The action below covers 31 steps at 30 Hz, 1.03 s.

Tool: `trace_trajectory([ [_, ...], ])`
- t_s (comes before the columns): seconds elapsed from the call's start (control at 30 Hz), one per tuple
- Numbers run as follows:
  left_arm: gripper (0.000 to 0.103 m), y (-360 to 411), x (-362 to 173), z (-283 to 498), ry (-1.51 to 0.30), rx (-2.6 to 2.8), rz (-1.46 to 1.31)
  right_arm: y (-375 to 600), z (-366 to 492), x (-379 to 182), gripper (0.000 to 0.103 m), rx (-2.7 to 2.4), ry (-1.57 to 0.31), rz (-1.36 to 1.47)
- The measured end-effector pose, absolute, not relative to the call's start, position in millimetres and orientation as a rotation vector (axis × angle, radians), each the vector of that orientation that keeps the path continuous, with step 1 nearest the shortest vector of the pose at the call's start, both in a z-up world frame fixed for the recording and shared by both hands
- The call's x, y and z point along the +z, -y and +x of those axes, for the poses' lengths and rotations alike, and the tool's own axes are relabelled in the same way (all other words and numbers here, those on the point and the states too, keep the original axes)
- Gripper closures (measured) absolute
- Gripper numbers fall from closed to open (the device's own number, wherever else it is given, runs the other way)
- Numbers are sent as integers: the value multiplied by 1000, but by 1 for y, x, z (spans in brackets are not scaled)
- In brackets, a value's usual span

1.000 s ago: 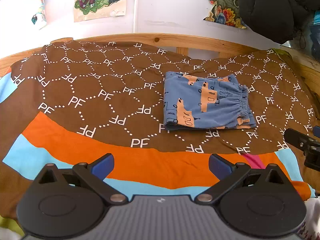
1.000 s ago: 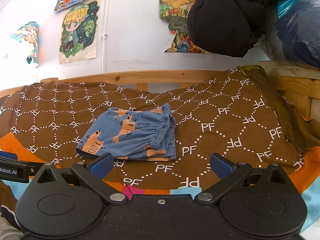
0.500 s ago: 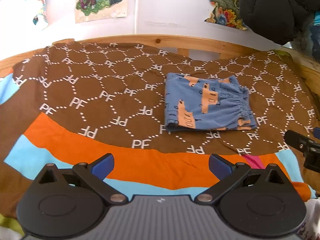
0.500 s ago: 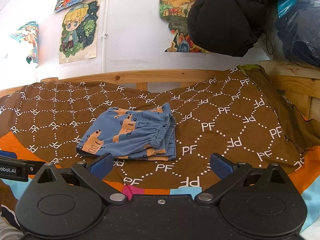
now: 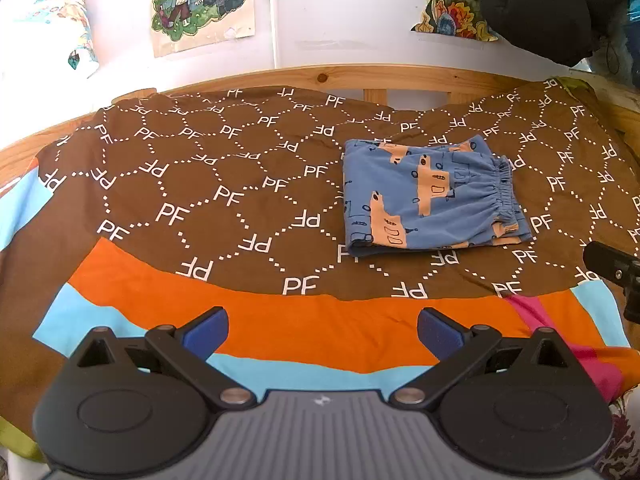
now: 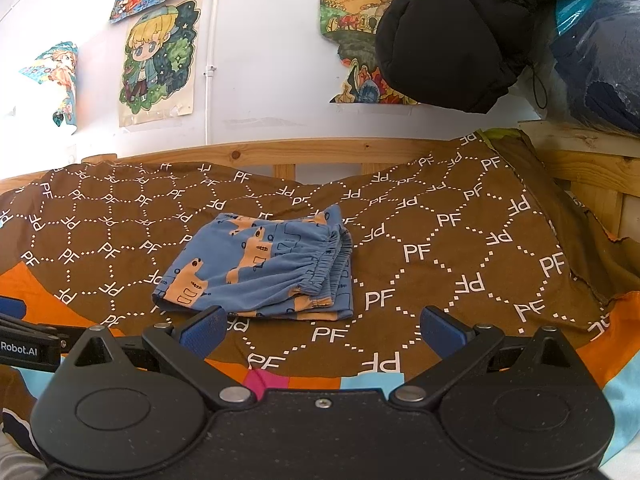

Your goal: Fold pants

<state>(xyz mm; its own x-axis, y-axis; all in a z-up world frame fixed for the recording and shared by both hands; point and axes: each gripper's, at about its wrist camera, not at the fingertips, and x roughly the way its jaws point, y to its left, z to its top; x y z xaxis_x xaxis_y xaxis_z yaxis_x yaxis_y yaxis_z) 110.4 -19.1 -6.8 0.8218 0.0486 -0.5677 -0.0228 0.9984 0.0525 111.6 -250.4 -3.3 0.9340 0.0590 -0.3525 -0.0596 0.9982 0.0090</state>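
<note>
Blue pants [image 5: 428,200] with orange prints lie folded into a compact rectangle on the brown patterned bedspread [image 5: 200,184], elastic waistband toward the right. In the right wrist view the same folded pants [image 6: 264,268] lie just beyond the fingers. My left gripper [image 5: 322,330] is open over the orange band, well short of the pants and to their left. My right gripper [image 6: 322,330] is open with nothing between its fingers, close in front of the pants. A finger of the right gripper shows at the right edge of the left wrist view.
A wooden bed rail [image 5: 400,80] runs along the back, with a white wall and posters [image 6: 160,64] behind it. A black padded jacket [image 6: 452,36] and a blue bag [image 6: 596,60] hang at upper right. The bedspread [image 6: 460,248] stretches wide around the pants.
The left wrist view has shifted slightly, so the pants sit a little lower in it. The right gripper and the pants have not moved. Both grippers stay open.
</note>
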Motion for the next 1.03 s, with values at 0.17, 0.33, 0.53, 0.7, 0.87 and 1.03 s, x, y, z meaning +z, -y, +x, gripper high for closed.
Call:
trace_trajectory([
  [0.17, 0, 18, -8, 111, -611, 40, 39, 251, 112, -3, 1, 62, -362, -2],
  [0.33, 0, 17, -8, 111, -612, 42, 38, 250, 112, -3, 1, 62, -363, -3],
  [0.53, 0, 17, -7, 111, -616, 40, 39, 250, 112, -3, 1, 62, -364, -3],
  [0.7, 0, 17, -7, 111, -616, 43, 38, 250, 112, -3, 1, 62, -365, -3],
  [0.87, 0, 16, -8, 112, -619, 47, 32, 250, 112, -4, 1, 63, -367, -4],
  [1.03, 0, 16, -8, 112, -622, 48, 33, 250, 112, -5, 1, 59, -363, -9],
])
